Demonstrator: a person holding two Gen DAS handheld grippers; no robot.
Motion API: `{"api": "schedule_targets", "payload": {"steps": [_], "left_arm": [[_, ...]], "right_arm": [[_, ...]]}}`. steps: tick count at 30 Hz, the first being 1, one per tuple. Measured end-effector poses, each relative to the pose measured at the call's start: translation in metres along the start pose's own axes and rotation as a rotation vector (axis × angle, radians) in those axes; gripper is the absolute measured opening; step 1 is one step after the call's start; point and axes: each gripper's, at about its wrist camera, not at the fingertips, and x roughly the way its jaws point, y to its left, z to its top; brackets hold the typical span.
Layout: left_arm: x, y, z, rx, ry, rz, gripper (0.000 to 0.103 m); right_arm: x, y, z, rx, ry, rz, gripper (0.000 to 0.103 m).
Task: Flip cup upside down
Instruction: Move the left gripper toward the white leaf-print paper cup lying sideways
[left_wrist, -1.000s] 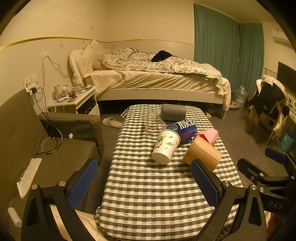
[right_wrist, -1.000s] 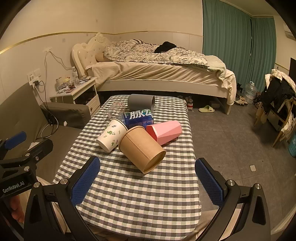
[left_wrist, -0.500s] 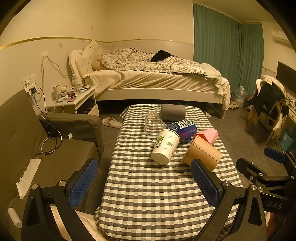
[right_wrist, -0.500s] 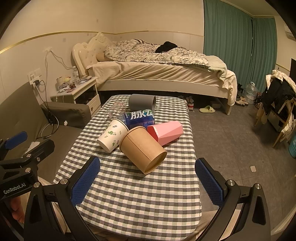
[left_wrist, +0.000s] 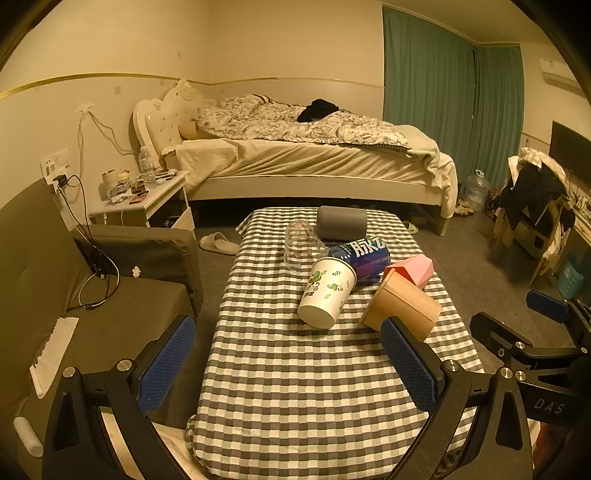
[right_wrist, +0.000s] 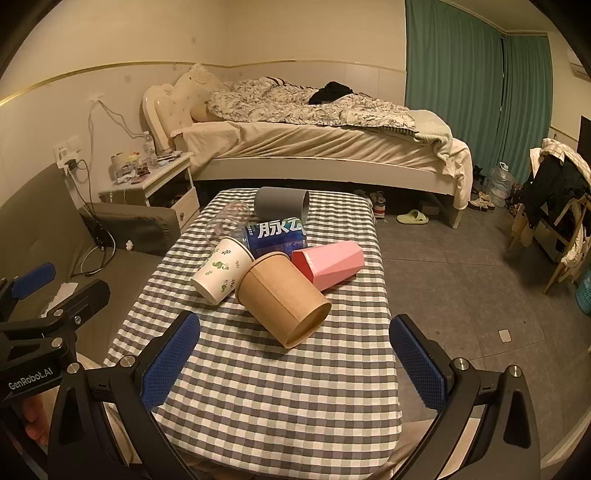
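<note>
Several cups lie on their sides in a cluster on the checked table (left_wrist: 295, 387) (right_wrist: 280, 391): a brown paper cup (left_wrist: 402, 308) (right_wrist: 284, 295), a white cup with green leaf print (left_wrist: 327, 291) (right_wrist: 221, 269), a pink faceted cup (left_wrist: 412, 267) (right_wrist: 330, 264), a clear plastic cup (left_wrist: 299, 245) (right_wrist: 225, 221), a grey cup (left_wrist: 341, 222) (right_wrist: 282, 203) and a blue printed can (left_wrist: 364, 256) (right_wrist: 277, 234). My left gripper (left_wrist: 288, 363) is open and empty, short of the white cup. My right gripper (right_wrist: 295, 356) is open and empty, just short of the brown cup.
A dark sofa (left_wrist: 92, 306) runs along the table's left side. A nightstand (left_wrist: 147, 201) and a bed (left_wrist: 314, 158) stand beyond the table. Bare floor (right_wrist: 461, 280) lies to the right, with a chair piled with clothes (right_wrist: 554, 206).
Both views have shifted very slightly. The cups have not moved and both grippers stay open.
</note>
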Motion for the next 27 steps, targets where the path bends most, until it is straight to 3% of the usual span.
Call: {"api": "schedule_targets", "payload": {"steps": [13, 27], "left_arm": [[0.043, 0.004, 0.011, -0.011, 0.003, -0.022, 0.103], [0.159, -0.013, 0.017, 0.074, 0.062, -0.031, 0.102]], "right_arm": [[0.04, -0.012, 0.012, 0.009, 0.036, -0.012, 0.103], [0.12, -0.041, 0.033, 0.076, 0.109, -0.021, 0.103]]}}
